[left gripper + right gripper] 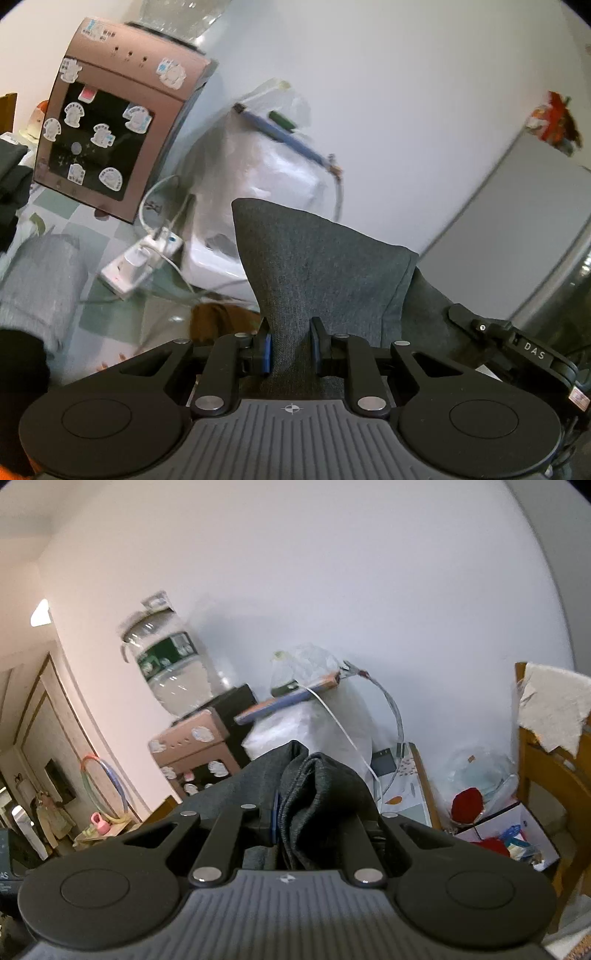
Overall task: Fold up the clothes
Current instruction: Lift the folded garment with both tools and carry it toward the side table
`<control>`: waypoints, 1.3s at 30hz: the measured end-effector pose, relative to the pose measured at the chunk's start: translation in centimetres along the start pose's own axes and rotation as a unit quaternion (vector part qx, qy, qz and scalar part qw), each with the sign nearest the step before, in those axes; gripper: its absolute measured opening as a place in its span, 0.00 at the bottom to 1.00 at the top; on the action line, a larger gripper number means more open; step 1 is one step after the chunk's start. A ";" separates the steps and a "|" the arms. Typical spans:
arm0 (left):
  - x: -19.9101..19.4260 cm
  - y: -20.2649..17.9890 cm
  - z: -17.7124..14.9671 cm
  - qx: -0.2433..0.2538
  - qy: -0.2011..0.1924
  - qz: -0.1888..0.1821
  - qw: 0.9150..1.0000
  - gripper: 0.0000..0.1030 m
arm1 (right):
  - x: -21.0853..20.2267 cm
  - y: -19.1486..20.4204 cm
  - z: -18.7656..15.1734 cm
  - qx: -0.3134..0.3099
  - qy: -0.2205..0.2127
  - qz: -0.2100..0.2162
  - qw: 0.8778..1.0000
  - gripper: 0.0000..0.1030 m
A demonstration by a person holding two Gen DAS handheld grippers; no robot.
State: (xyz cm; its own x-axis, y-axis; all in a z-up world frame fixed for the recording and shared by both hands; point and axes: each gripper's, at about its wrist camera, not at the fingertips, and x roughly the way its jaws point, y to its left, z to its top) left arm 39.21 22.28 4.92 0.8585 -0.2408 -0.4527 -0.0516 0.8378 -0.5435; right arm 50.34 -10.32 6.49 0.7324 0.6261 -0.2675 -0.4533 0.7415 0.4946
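Note:
A dark grey knit garment (317,266) is held up in the air by both grippers. My left gripper (290,350) is shut on a corner of it, and the cloth stands up in a point above the jaws. My right gripper (314,823) is shut on a bunched, folded edge of the same garment (321,794), which drapes over the right finger and hides it. The right gripper's body (517,347) shows at the right of the left wrist view, behind the cloth. A light grey garment (40,280) lies on the table at the left.
A brown water dispenser (110,136) with stickers stands at the back left, next to a white plastic-wrapped bundle (266,173). A white power strip (140,262) with cables lies on the checked tablecloth (107,321). A wooden chair (546,768) and a box of items (502,834) are at the right.

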 end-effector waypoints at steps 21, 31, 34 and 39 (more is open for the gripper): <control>10.8 14.3 -3.5 0.068 0.077 0.099 0.990 0.44 | 17.1 -10.2 -14.4 0.058 0.118 -0.016 0.991 0.44; 5.1 8.6 -5.1 0.170 -0.042 0.092 0.980 0.49 | 10.7 -5.9 -10.0 -0.064 0.049 -0.094 0.992 0.31; 6.1 7.1 -6.0 0.196 -0.006 0.076 0.978 0.44 | 11.6 -4.8 -9.6 -0.096 0.061 -0.079 0.990 0.19; 8.4 6.8 -7.8 0.202 0.050 0.077 0.975 0.44 | 14.7 -5.1 -11.1 -0.111 0.105 -0.094 0.984 0.18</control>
State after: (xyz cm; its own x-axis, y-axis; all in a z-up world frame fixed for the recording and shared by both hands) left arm 42.10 22.10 -8.13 0.8011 -0.1271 -0.5849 0.0472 0.9876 -0.1500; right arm 57.79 -2.16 -9.13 0.7030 0.4921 -0.5133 -0.4366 0.8685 0.2346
